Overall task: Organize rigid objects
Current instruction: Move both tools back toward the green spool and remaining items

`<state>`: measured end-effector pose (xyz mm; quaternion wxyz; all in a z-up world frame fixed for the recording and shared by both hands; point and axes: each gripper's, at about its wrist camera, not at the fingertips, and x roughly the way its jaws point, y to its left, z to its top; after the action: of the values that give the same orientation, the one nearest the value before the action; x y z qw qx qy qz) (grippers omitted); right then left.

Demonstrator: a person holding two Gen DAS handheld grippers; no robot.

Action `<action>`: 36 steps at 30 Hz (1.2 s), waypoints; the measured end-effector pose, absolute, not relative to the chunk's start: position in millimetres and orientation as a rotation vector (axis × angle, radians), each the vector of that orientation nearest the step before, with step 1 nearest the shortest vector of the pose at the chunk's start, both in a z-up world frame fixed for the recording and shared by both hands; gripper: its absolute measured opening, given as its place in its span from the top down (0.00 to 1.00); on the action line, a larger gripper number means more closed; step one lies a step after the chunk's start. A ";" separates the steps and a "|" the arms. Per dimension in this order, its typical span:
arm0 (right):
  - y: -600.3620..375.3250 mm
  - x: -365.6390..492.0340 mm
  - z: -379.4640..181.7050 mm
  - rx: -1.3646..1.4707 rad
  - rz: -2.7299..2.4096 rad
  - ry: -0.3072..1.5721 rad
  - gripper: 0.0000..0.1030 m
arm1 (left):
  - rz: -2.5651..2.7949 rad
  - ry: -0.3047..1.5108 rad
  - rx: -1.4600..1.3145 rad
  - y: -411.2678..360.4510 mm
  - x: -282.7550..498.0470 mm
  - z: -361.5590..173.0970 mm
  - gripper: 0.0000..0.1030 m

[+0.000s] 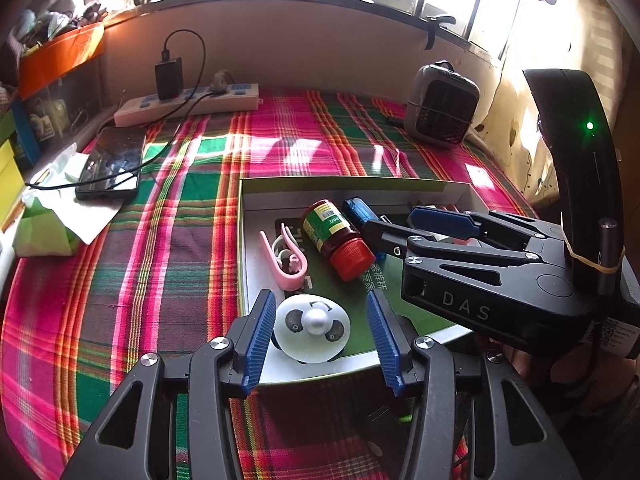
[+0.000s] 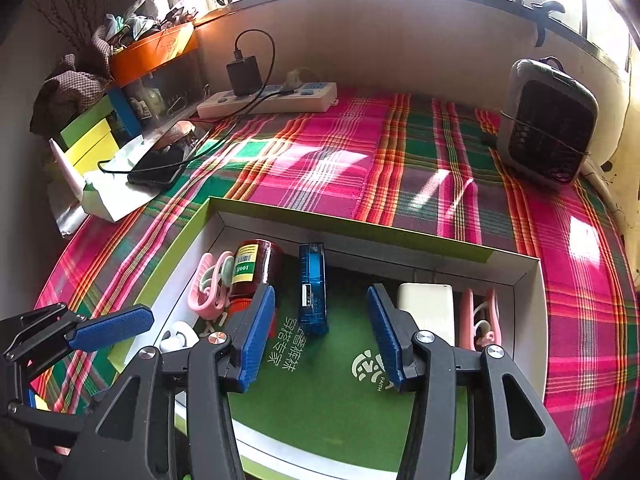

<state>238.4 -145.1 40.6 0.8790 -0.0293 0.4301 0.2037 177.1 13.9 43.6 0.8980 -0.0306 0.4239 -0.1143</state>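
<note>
A shallow box (image 1: 352, 190) with a green floor lies on the plaid cloth. In it are a pink clip (image 1: 285, 260), a brown bottle (image 1: 332, 236) with a red cap lying on its side, and a blue see-through device (image 1: 360, 210). A round white panda-faced piece (image 1: 312, 328) lies at the box's near edge between the pads of my left gripper (image 1: 322, 340); a gap shows on its right side, so the jaws are open. My right gripper (image 2: 320, 338) is open over the green floor (image 2: 328, 400), holding nothing. A white block (image 2: 428, 308) and a second pink clip (image 2: 484, 320) lie at the right.
A phone (image 1: 112, 168) on a cable, a power strip (image 1: 188, 104) and tissue (image 1: 52, 216) lie at the back left. A small grey heater (image 1: 440, 106) stands at the back right. My right gripper (image 1: 404, 228) reaches over the box's right half.
</note>
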 end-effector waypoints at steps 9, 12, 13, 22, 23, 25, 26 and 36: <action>-154.9 220.3 51.6 -0.043 0.409 0.872 0.51 | -0.232 0.853 -0.057 12.2 161.0 52.0 0.54; -158.7 213.2 55.5 -0.035 0.405 0.861 0.51 | -0.227 0.842 -0.039 10.7 154.8 55.0 0.54; -160.1 210.9 56.7 -0.031 0.404 0.858 0.51 | -0.228 0.840 -0.041 10.8 153.4 55.9 0.54; -176.7 187.1 64.1 -0.014 0.380 0.834 0.51 | -0.228 0.829 -0.052 10.9 137.9 59.8 0.54; -179.0 184.5 64.6 -0.011 0.374 0.832 0.51 | -0.229 0.828 -0.052 10.8 136.4 60.1 0.54; -185.1 178.8 65.5 0.004 0.366 0.827 0.51 | -0.229 0.827 -0.060 12.6 132.6 60.0 0.54; -188.4 176.1 65.7 0.012 0.362 0.826 0.51 | -0.230 0.827 -0.065 13.7 130.8 59.6 0.54; -228.5 141.5 59.7 0.034 0.267 0.821 0.51 | -0.226 0.848 -0.116 22.6 112.0 51.6 0.54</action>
<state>141.5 -228.5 59.7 0.9082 0.0167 0.3976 0.1295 112.0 22.6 51.6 0.9036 -0.0559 0.4103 -0.1096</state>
